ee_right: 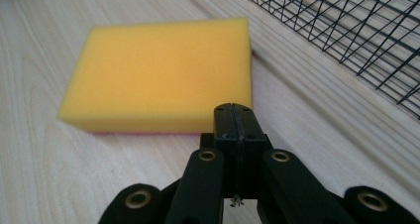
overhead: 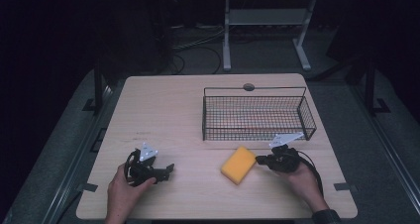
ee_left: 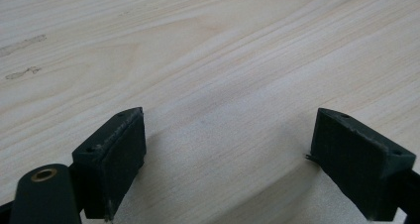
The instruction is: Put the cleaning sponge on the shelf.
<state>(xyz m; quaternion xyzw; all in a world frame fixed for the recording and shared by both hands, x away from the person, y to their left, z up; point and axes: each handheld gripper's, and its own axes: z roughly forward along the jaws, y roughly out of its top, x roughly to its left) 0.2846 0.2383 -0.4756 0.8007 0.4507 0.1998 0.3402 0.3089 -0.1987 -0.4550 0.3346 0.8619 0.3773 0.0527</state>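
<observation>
Sponge (overhead: 238, 164): yellow, lies flat on the worktop (overhead: 163, 110), at 6 o'clock from the wire basket (overhead: 257, 116), not in it.
Right gripper (ee_right: 234, 119): fingers together, empty, tips right by the sponge's edge, maybe to push it.
Left gripper (ee_left: 228, 154): fingers apart, empty, waiting at 9 o'clock.

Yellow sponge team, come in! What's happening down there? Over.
Left gripper open, over bare wooden table. Right gripper shut, tips at the yellow rectangular sponge's near edge. Sponge flat on table beside the black wire basket. Nothing in the way.
</observation>
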